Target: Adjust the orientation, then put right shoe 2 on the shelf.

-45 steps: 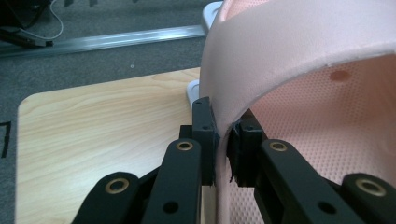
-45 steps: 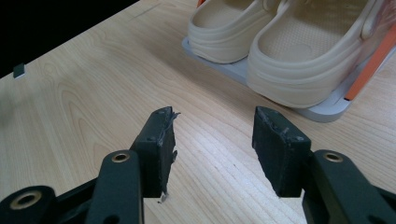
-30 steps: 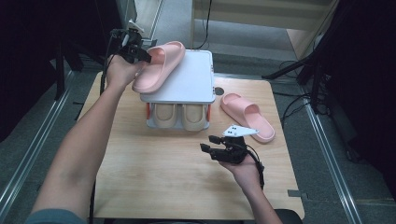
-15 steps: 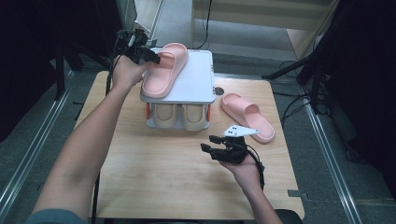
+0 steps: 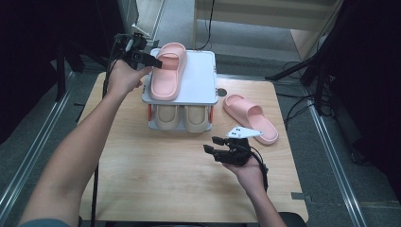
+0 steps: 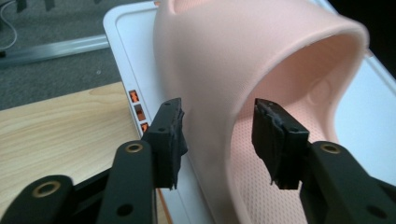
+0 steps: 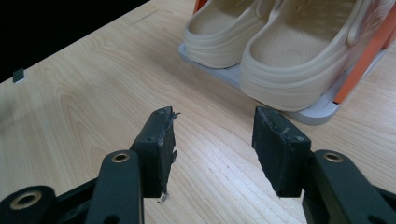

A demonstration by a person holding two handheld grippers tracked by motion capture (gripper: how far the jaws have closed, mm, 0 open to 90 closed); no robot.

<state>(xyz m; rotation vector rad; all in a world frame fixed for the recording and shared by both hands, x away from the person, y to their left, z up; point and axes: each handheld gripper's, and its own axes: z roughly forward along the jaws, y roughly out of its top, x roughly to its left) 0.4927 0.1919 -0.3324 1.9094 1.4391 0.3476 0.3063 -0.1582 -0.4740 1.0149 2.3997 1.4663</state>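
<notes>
A pink slipper (image 5: 168, 71) lies flat on the left half of the white shoe rack's top (image 5: 201, 80). My left gripper (image 5: 157, 63) is at its far left side. In the left gripper view the slipper's strap (image 6: 219, 60) stands between the jaws of the left gripper (image 6: 218, 112), which have just been opening. The pads no longer press on it. A second pink slipper (image 5: 250, 117) rests on the table right of the rack. My right gripper (image 5: 211, 144) hovers open over the wood in front of the rack, with nothing between the jaws of the right gripper (image 7: 214, 116).
A pair of beige clogs (image 5: 183, 117) fills the rack's lower shelf, seen close as the clogs (image 7: 280, 51) in the right gripper view. The wooden table (image 5: 142, 175) has bare wood in front. Metal rails and dark floor flank it.
The left gripper carried the tilted pink slipper rightward onto the rack's top, laid it flat and opened its jaws off the strap. The right gripper has stayed put.
</notes>
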